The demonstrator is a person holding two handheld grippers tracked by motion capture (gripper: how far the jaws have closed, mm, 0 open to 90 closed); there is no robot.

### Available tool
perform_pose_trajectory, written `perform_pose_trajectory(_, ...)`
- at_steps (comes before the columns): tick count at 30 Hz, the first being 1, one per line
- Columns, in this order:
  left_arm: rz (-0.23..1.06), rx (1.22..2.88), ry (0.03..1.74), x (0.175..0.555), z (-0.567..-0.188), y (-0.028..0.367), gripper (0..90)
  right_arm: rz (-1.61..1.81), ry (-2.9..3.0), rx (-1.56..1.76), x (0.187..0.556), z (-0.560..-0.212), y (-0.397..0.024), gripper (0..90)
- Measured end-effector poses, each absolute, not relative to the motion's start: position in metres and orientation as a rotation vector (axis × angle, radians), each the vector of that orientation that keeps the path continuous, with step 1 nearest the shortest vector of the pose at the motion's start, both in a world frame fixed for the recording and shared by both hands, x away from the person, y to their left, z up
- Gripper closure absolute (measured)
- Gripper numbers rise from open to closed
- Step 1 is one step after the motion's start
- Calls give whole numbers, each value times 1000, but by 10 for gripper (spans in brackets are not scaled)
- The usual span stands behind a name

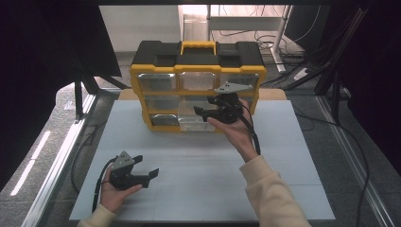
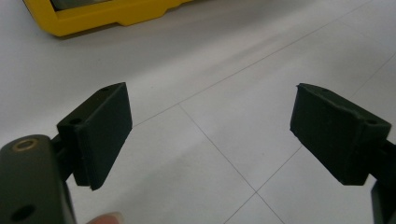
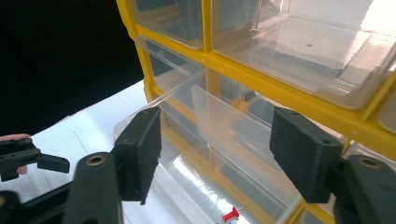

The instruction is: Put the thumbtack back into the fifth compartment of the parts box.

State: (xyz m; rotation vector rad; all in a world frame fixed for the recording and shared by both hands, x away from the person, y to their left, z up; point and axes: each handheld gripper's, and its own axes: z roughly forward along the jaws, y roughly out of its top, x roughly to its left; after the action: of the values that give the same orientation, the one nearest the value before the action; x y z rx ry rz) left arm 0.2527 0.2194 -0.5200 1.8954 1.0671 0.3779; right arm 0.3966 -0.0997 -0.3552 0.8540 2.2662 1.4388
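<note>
**Right gripper open at a pulled-out drawer**

I have the right gripper (image 1: 204, 112) up against the front of the yellow organiser (image 1: 198, 80), which stands at twelve o'clock on the table. Its jaws stand wide, nothing pinched between them; in the right gripper view a clear drawer (image 3: 224, 135) juts out of the frame between and beyond the pads, and a small red pushpin (image 3: 229, 215) lies in the drawer below it. The left gripper (image 1: 142, 174) rests low at seven o'clock, jaws wide and empty over bare tabletop.

My worry is that the drawer hangs far out of its slot. If I nudge it sideways with a pad, it could tip or come free and spill. The clear plastic is slick and thin, so a grip closing off-centre may slip off the wall. Pushing hard could also shove the whole organiser back, since nothing visibly anchors it.

The white table (image 1: 198, 189) is smooth and matte with faint seam lines. Around it the room is dark: black curtains at nine and three o'clock, cables (image 1: 302, 75) on the floor at two o'clock.
</note>
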Motion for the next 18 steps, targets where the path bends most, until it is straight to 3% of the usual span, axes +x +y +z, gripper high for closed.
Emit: perform_pose_trajectory(18,380,1890,1066,251,-519,218,130,1492,2210,837,353,-355,-156,315)
